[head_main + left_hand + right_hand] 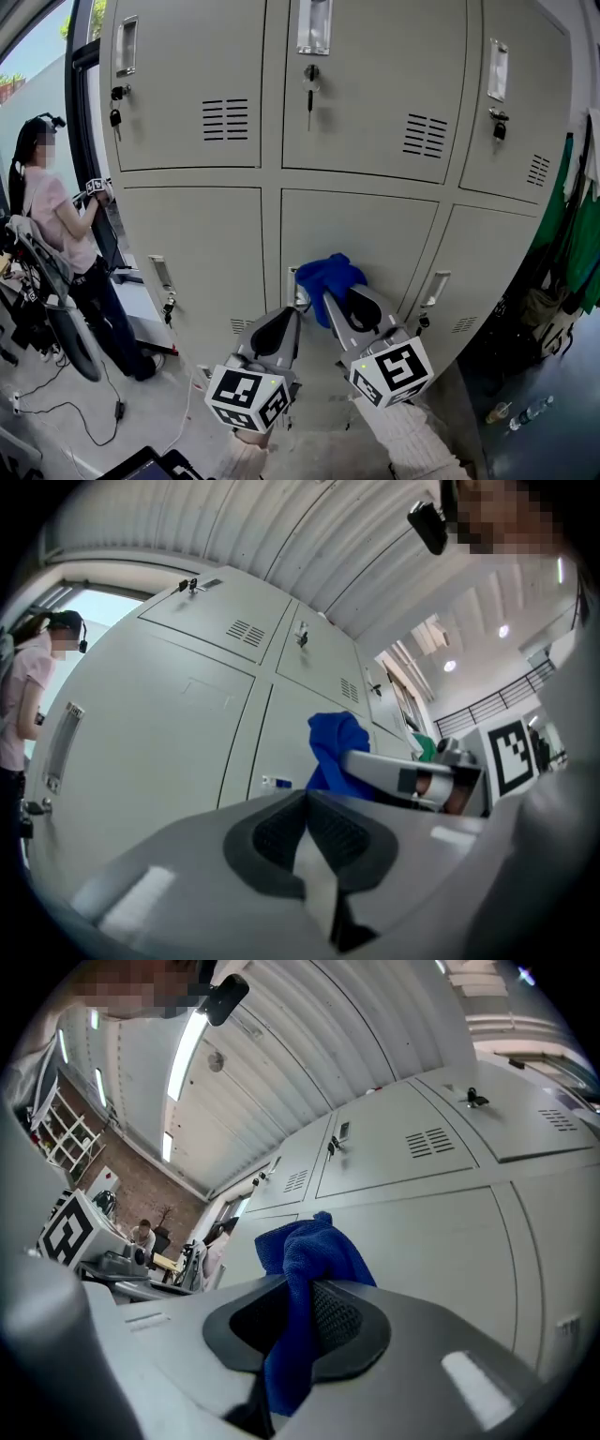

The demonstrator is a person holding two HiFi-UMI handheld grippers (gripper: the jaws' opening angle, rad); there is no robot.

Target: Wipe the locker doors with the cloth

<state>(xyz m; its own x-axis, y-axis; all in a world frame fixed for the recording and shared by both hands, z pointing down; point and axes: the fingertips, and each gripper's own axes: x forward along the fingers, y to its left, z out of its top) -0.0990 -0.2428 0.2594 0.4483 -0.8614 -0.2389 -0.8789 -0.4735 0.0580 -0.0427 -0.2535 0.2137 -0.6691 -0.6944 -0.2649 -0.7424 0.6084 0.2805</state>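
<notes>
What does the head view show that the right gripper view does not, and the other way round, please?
Only the head view shows the marker cube on the right gripper and the green fabric hanging to the right of the lockers. Only the right gripper view shows that gripper's jaws closed on the blue cloth between their dark pads, plus a ceiling strip light and a brick wall. Both show the blue cloth, the grey locker doors with their vents, and the left gripper.

Cloth point(330, 277): blue, bunched, hanging pinched in right gripper point(336, 298), sitting by lower middle door's left edge. Locker doors point(375, 94): grey, standing closed.
</notes>
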